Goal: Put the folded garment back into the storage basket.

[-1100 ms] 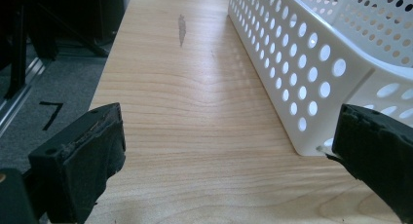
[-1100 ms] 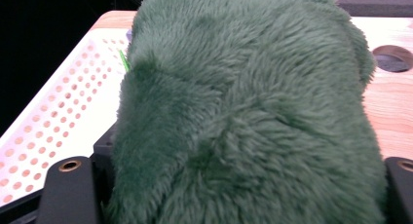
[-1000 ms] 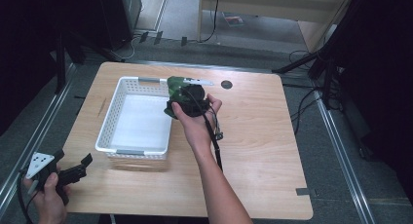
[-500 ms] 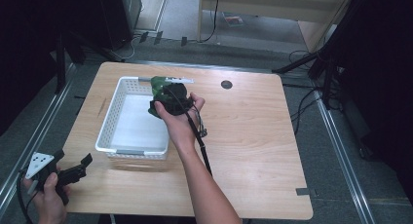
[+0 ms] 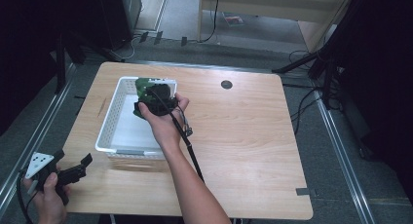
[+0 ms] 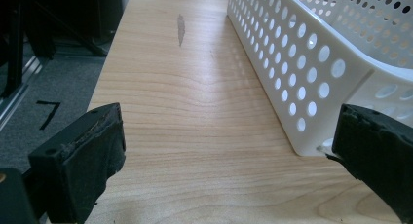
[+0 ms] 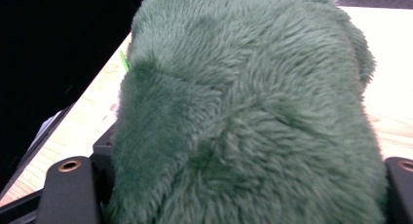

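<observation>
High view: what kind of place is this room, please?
Probably a lab or studio set up for recording handling tasks. A lone wooden table stands on grey floor between metal rails, with cables trailing about, and the person works with a handheld right gripper.

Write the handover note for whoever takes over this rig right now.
Right gripper: shut on the green plush toy, held above the far end of the white perforated basket.
Left gripper: open, holding nothing, low over the near left corner of the wooden table, just short of the basket's near end.
Done: toy picked up and carried over the basket.
Left: lower the toy into the basket, open the fingers, pull the right gripper back.
</observation>
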### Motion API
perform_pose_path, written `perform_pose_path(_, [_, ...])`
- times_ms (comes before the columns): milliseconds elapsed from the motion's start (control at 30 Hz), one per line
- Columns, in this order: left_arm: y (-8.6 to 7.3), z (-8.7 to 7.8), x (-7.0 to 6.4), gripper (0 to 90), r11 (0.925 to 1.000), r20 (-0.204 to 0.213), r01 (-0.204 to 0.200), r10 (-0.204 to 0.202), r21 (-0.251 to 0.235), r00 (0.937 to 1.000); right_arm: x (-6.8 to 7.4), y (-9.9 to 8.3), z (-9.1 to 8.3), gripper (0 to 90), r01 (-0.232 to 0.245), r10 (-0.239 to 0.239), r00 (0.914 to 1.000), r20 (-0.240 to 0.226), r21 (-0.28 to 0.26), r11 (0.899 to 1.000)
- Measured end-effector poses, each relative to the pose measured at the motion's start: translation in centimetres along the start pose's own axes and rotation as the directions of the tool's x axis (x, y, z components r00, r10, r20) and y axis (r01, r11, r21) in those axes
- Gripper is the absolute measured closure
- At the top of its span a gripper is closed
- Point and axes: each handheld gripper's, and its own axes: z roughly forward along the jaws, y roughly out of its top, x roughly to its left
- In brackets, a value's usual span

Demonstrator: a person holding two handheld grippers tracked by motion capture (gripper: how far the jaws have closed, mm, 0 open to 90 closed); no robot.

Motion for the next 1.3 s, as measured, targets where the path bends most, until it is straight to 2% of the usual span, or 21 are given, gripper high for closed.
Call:
perform_pose_path(300, [0.0, 0.0, 0.1, 0.0, 1.0000, 0.001, 0.001, -0.001, 0.000, 1.0000, 1.4, -1.0, 2.2, 24.0, -0.004, 0.004, 0.9999, -0.014, 0.016, 1.000])
perform_pose_path(500, [0.0, 0.0, 0.1, 0.0, 1.0000, 0.002, 0.001, -0.001, 0.000, 1.0000, 2.1, -1.7, 3.8, 23.7, -0.015, 0.015, 0.9999, -0.008, 0.035, 0.999])
perform_pose_path(833, [0.0, 0.0, 0.1, 0.0, 1.0000, 0.002, 0.004, -0.004, -0.004, 1.0000, 3.1, -2.9, 6.4, 23.1, -0.005, 0.006, 1.0000, -0.006, 0.074, 0.997])
perform_pose_path(1300, [0.0, 0.0, 0.0, 0.0, 1.0000, 0.001, -0.002, 0.002, -0.001, 1.0000, 3.0, -3.0, 7.3, 18.4, -0.014, 0.015, 0.9999, -0.007, 0.141, 0.990])
